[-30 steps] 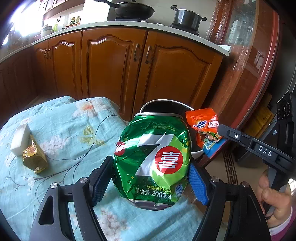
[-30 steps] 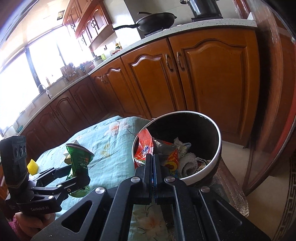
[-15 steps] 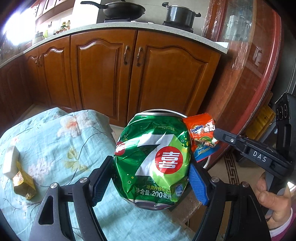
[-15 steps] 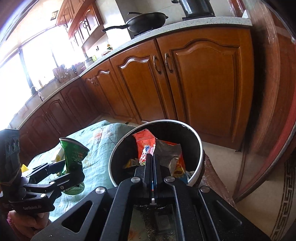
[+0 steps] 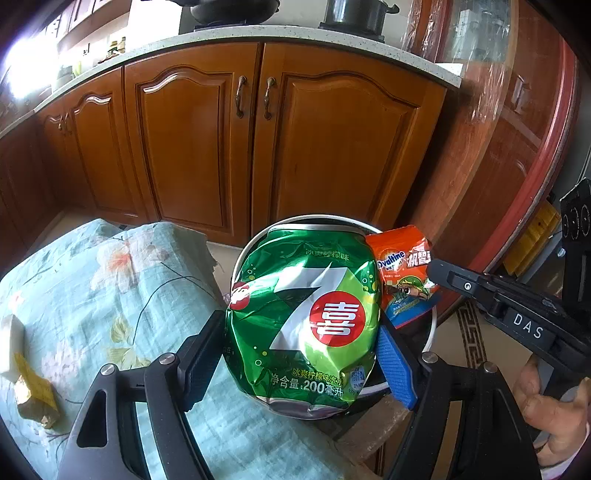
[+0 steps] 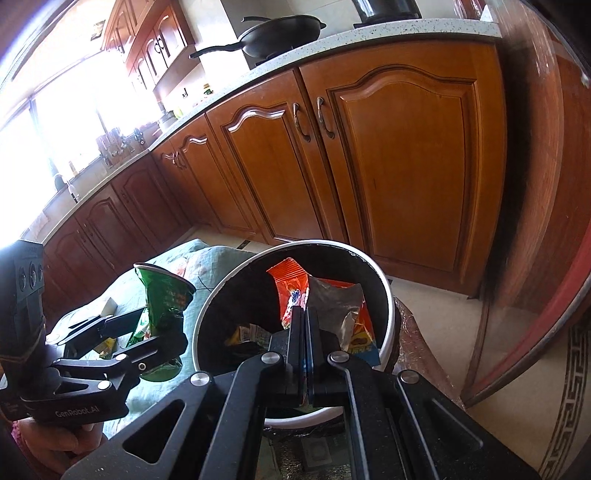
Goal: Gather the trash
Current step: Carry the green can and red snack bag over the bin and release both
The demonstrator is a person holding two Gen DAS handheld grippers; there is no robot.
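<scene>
- Wooden cabinets (image 5: 221,147) fill the background, with a wok (image 6: 280,33) on the counter above
- At far left on the floral cloth (image 5: 92,288) lie a white block (image 5: 9,343) and a yellow wrapper (image 5: 33,395), touching each other
- left gripper (image 5: 301,350) clamps a crushed green can (image 5: 306,325) between its pads, upright, by the near rim of the bin (image 6: 384,295) (whether over the rim or just beside it, I cannot tell)
- right gripper (image 6: 306,332) has its fingers pressed together on an orange packet (image 5: 404,277), held over the bin's opening
- Inside the bin, more wrappers (image 6: 247,334) lie under the packet
- At far right a red-framed glass door (image 5: 517,129) stands beside the cabinets
</scene>
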